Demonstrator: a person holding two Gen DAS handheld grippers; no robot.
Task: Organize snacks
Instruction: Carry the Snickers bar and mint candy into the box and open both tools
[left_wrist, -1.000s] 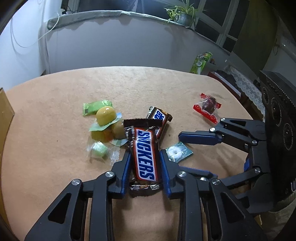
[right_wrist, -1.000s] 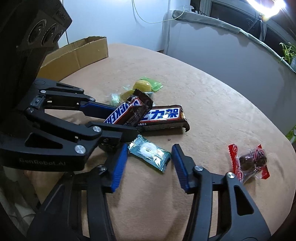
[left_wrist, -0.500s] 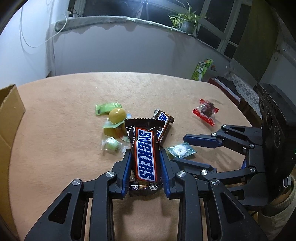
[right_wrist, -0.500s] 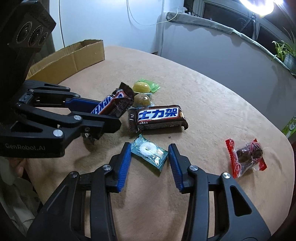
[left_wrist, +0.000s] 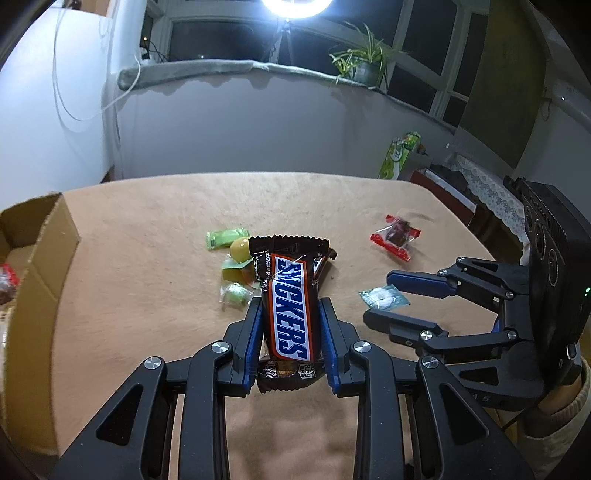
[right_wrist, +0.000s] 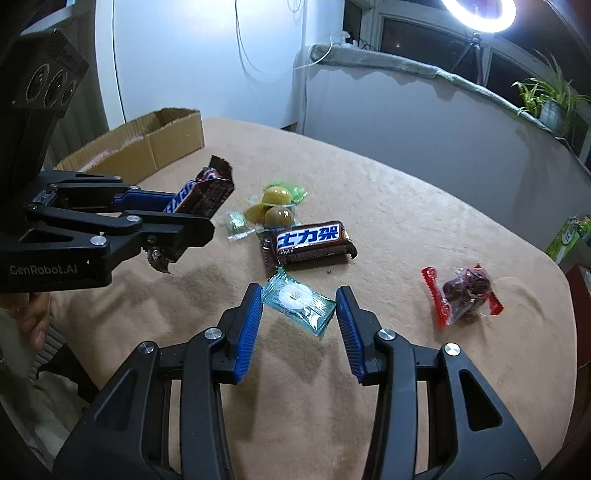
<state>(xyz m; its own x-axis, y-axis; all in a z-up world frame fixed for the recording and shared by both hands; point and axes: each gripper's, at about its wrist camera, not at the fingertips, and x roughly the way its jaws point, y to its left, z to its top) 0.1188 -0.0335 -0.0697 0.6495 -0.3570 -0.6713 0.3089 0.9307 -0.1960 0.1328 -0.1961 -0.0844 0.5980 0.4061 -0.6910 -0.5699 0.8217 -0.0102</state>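
Observation:
My left gripper (left_wrist: 291, 314) is shut on a Snickers bar (left_wrist: 290, 306) and holds it above the tan table; it also shows in the right wrist view (right_wrist: 201, 194). My right gripper (right_wrist: 299, 302) is open, its fingers on either side of a teal mint candy (right_wrist: 297, 299) on the table; that candy also shows in the left wrist view (left_wrist: 384, 297). A second Snickers bar (right_wrist: 308, 242) lies flat beyond it. Yellow-green jelly cups (right_wrist: 275, 206) and green candies (left_wrist: 227, 238) sit in a cluster.
An open cardboard box (right_wrist: 147, 144) stands at the table's left side, with a red packet inside in the left wrist view (left_wrist: 7, 284). A red-wrapped dark candy (right_wrist: 461, 291) lies to the right. The table's far edge meets a grey wall.
My left gripper has risen with the Snickers bar and drawn back from the pile. My right gripper has closed in around the teal mint candy.

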